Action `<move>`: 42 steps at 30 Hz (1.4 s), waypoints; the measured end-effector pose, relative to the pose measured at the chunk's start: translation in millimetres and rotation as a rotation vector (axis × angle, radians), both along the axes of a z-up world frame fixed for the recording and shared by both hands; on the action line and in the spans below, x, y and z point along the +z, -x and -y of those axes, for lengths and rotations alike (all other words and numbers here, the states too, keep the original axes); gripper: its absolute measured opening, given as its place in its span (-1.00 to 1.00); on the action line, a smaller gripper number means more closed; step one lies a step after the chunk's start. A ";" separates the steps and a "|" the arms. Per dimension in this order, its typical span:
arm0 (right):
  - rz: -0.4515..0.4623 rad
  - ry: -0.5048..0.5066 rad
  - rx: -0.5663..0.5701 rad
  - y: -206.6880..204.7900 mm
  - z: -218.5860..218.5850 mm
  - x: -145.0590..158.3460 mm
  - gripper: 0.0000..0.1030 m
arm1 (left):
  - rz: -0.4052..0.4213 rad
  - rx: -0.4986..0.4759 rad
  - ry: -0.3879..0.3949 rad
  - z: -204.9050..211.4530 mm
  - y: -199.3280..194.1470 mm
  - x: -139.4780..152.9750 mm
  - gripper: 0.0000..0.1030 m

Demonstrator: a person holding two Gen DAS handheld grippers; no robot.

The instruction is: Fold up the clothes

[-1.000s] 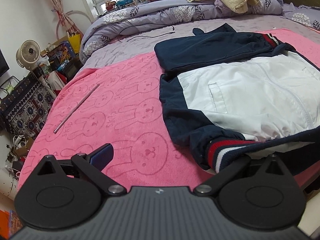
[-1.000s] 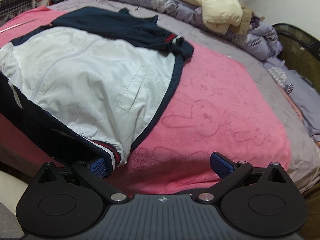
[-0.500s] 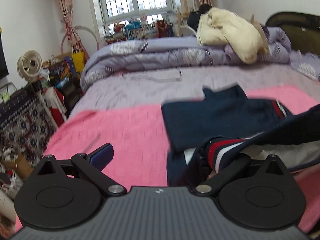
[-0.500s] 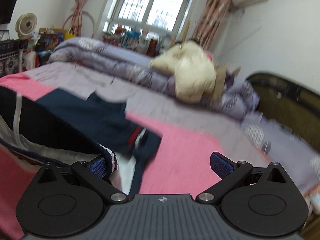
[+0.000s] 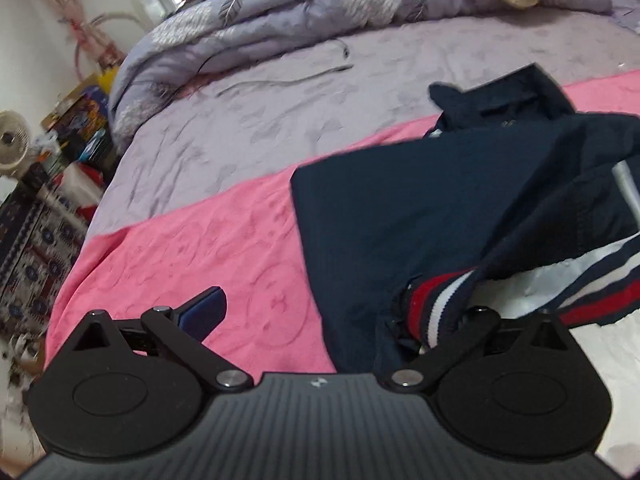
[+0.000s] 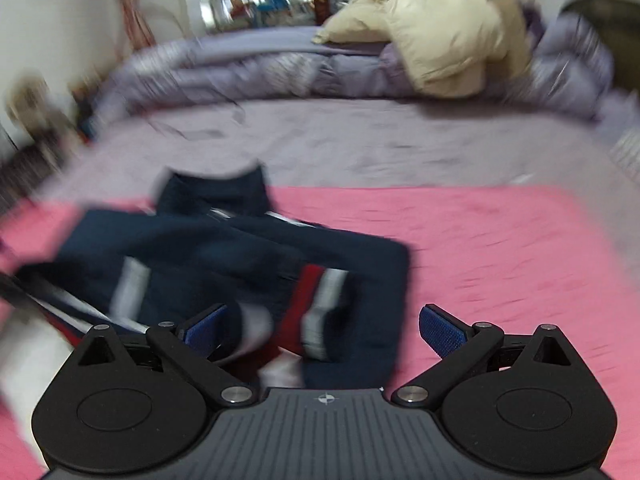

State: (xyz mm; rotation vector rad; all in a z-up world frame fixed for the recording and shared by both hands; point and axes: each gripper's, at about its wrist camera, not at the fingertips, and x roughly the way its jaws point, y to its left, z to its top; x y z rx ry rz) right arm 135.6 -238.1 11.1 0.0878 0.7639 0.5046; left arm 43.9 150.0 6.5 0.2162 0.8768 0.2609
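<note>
Both grippers, left (image 5: 320, 312) and right (image 6: 322, 326), spread wide, each snagging jacket (image 5: 420, 208) hem on one finger, above pink blanket (image 5: 192, 248)

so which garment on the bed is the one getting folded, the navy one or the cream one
The navy jacket with red and white striped trim, lying on the pink blanket by both grippers. The cream jacket sits heaped on the purple quilt far behind.
</note>
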 end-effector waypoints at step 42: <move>0.065 0.160 0.152 34.1 -52.7 -43.9 -0.01 | 0.100 -0.331 0.087 24.7 14.2 -31.4 0.24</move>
